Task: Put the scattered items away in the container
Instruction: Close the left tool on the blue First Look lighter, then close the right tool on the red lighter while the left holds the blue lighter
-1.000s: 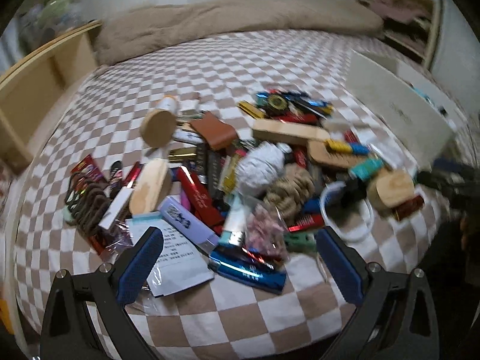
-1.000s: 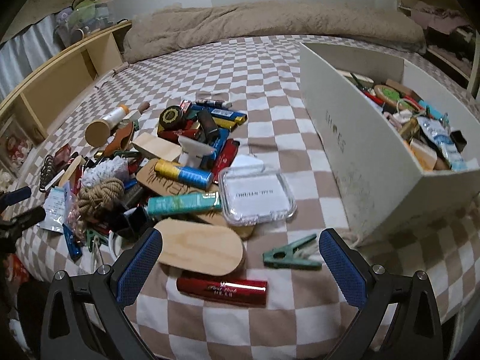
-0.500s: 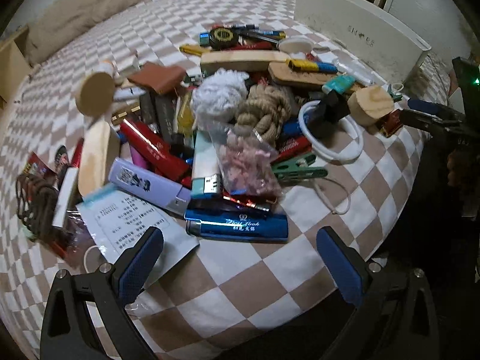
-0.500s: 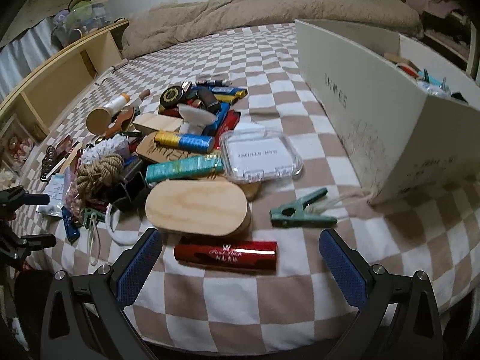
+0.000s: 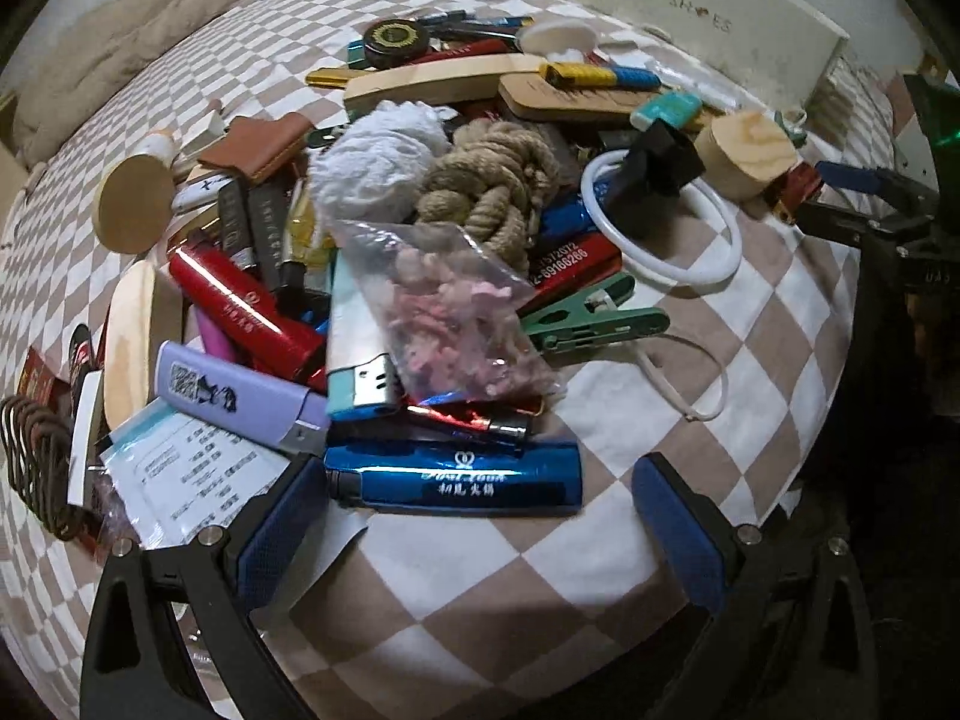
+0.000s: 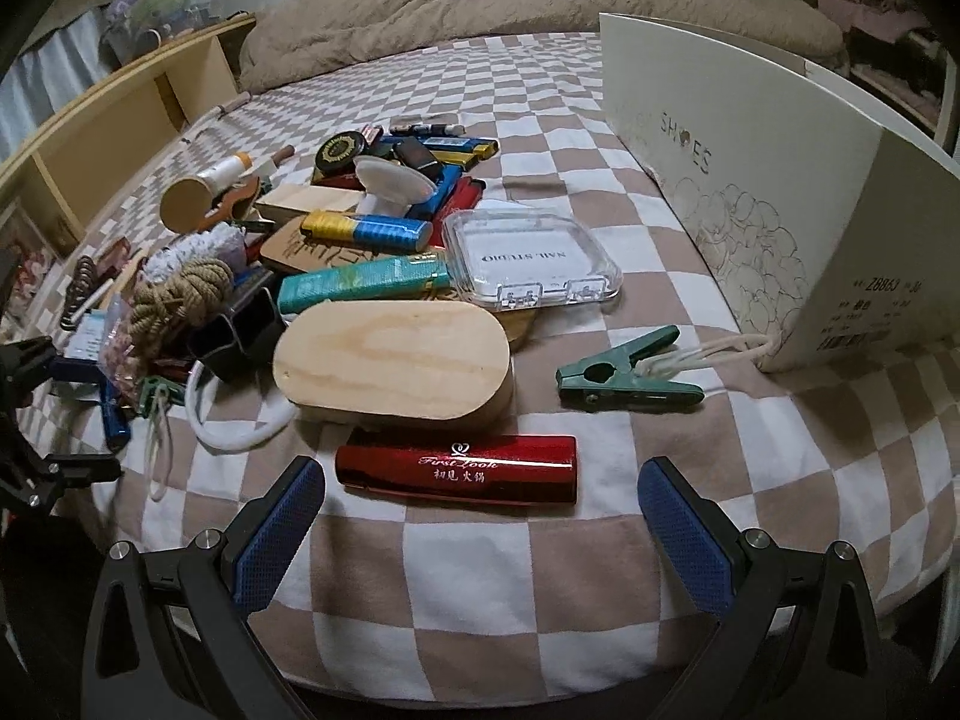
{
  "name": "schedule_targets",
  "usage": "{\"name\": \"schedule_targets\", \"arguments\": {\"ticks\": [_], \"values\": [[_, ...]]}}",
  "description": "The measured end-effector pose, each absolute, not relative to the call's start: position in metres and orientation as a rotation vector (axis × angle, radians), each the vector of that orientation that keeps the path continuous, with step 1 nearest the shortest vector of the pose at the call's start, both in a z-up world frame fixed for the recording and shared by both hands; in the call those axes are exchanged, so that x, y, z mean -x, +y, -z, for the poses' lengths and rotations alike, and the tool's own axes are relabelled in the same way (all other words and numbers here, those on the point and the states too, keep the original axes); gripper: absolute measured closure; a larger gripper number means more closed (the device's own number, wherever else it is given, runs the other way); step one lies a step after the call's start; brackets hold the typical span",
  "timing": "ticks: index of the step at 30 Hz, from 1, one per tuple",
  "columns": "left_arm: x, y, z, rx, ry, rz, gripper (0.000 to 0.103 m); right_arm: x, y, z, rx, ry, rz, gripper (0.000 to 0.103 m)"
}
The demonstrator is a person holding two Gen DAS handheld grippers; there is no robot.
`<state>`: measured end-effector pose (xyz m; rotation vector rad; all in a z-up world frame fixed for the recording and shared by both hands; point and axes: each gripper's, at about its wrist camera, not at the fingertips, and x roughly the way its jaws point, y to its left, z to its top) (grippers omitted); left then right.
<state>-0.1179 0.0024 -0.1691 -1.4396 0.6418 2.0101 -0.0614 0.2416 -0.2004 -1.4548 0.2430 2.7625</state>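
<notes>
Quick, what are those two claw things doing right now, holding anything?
Left gripper: open, holding nothing, just before the blue lighter.
Right gripper: open, holding nothing, just before the red lighter.

- Location type: a bedroom in a home.
- Work surface: a bed covered with a brown-and-white checkered sheet (image 6: 516,96), soft and rounded at the edges.
- Bedding: a beige duvet (image 6: 540,6) lies bunched along the far end of the bed.
- Furniture: a light wooden open shelf unit (image 6: 120,120) stands beside the bed, with household oddments on top.
- Household clutter: lighters, a clothes peg (image 6: 624,369), a rope coil (image 6: 180,294) and wooden pieces lie scattered on the sheet.
- Storage: a white cardboard shoe box (image 6: 780,180) printed "SHOES" sits on the bed.
</notes>
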Motion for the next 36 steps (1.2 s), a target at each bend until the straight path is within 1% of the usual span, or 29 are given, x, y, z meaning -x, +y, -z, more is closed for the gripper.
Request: {"name": "schedule_targets", "arguments": {"ticks": [3, 8, 16, 18, 24, 26, 27, 30, 32, 33, 36], "values": [[0.118, 0.004, 0.172, 1.447, 0.649, -2.008, 0.0, 0.062, 0.238, 0.205, 1.442, 0.214, -2.738, 0.0], [0.121, 0.003, 0.175, 1.479, 0.608, -2.017, 0.0, 0.062, 0.23, 0.209, 1.387, 0.167, -2.698, 0.0], [0.118, 0.005, 0.177, 1.469, 0.624, -2.035, 0.001, 0.061, 0.231, 0.21, 1.347, 0.197, -2.694, 0.0], [0.116, 0.005, 0.177, 1.462, 0.629, -2.042, 0.003, 0.059, 0.231, 0.21, 1.324, 0.212, -2.699, 0.0], [0.108, 0.002, 0.172, 1.452, 0.601, -2.066, 0.014, 0.055, 0.231, 0.21, 1.294, 0.195, -2.731, 0.0], [0.109, 0.0, 0.169, 1.452, 0.584, -2.081, 0.02, 0.055, 0.23, 0.21, 1.294, 0.186, -2.732, 0.0], [0.11, -0.001, 0.168, 1.455, 0.57, -2.09, 0.02, 0.054, 0.23, 0.21, 1.296, 0.18, -2.736, 0.0], [0.106, 0.0, 0.167, 1.457, 0.58, -2.119, 0.02, 0.053, 0.231, 0.209, 1.308, 0.197, -2.748, 0.005], [0.106, 0.002, 0.167, 1.454, 0.603, -2.134, 0.02, 0.051, 0.232, 0.207, 1.312, 0.199, -2.751, 0.011], [0.106, 0.002, 0.167, 1.458, 0.608, -2.142, 0.02, 0.05, 0.232, 0.206, 1.313, 0.199, -2.753, 0.018], [0.106, -0.001, 0.166, 1.499, 0.574, -2.164, 0.02, 0.048, 0.233, 0.204, 1.333, 0.205, -2.765, 0.02]]}}
